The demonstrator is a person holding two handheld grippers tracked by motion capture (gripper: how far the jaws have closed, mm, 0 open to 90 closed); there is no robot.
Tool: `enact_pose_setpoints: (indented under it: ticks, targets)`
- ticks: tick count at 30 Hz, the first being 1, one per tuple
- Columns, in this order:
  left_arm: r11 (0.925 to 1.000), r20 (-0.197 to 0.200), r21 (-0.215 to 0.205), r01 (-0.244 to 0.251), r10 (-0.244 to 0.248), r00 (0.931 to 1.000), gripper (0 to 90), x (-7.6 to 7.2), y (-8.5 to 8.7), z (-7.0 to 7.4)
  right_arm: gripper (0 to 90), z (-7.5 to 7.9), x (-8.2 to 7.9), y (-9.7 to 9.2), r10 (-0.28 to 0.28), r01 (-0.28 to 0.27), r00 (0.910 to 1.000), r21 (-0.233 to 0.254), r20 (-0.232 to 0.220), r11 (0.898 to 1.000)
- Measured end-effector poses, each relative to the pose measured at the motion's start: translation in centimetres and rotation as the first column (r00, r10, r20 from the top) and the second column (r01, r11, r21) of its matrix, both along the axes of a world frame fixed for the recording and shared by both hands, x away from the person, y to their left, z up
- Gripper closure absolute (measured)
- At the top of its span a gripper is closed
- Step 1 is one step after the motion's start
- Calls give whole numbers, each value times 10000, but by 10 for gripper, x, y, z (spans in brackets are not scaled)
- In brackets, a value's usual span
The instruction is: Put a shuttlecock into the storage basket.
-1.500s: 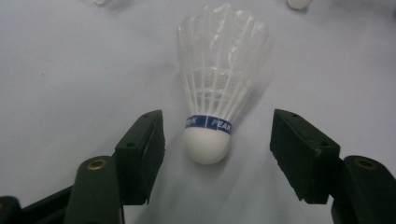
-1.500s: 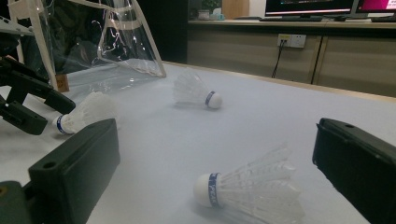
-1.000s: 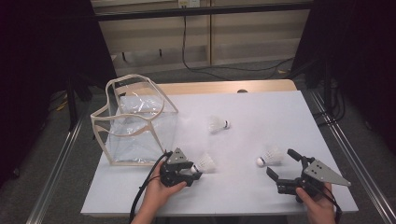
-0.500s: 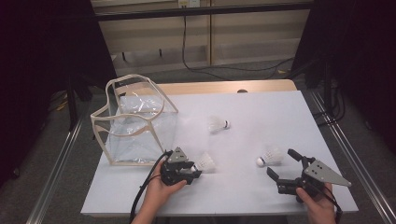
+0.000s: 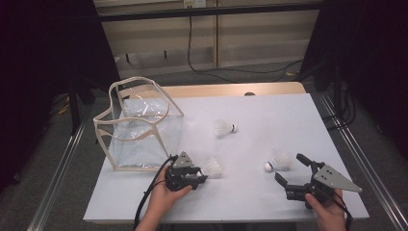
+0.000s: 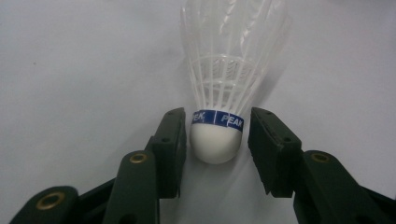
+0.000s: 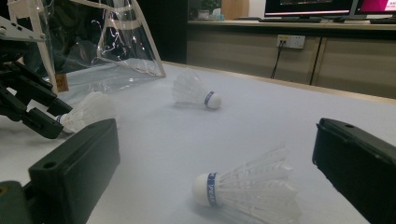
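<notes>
Three white shuttlecocks lie on the white table (image 5: 274,115). The nearest one (image 5: 211,167) (image 6: 217,140) has its cork between the jaws of my left gripper (image 5: 201,174) (image 6: 218,114). Those jaws have just been closing; one pad is at the cork and a thin gap remains at the other. My right gripper (image 5: 288,166) (image 7: 217,126) stands wide open at the front right. A second shuttlecock (image 5: 278,162) (image 7: 247,191) lies just ahead of it, cork towards the left. The third shuttlecock (image 5: 224,128) (image 7: 194,91) lies mid-table.
A clear plastic bag with cream trim (image 5: 139,125) (image 7: 107,42) stands open at the table's left, just behind my left hand. A wooden strip (image 5: 231,89) edges the far side. Metal rails run along both sides of the table.
The left gripper's jaws have drawn in around the shuttlecock's cork. Neither hand has shifted, and the shuttlecocks lie where they were.
</notes>
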State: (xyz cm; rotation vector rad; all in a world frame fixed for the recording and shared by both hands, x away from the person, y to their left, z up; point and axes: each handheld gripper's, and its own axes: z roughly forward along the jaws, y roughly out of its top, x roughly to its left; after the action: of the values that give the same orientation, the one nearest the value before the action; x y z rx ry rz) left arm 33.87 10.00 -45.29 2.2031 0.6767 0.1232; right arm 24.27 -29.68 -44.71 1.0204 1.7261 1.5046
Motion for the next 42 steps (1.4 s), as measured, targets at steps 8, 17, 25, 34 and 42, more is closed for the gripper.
enact_pose_setpoints:
  ticks: [8,17,25,34,42]
  targets:
    - [10000,-216,-34,37,-38,9998,601,0,1,1,6,0,0,0,-2,2,10000,15,17,10000]
    - [10000,-308,-48,75,-77,9995,630,0,1,1,6,0,0,0,-4,4,10000,-6,44,10000]
    - [9999,-386,-24,137,-138,9992,640,-1,0,2,6,0,0,-1,-10,10,10000,7,32,10000]
    - [9999,-816,-99,106,-114,9966,645,-2,-1,4,6,1,0,-1,15,-15,10000,36,63,10000]
    - [9997,-1035,-235,27,-51,9946,646,-3,0,7,6,1,-1,-2,-28,27,10000,67,80,10000]
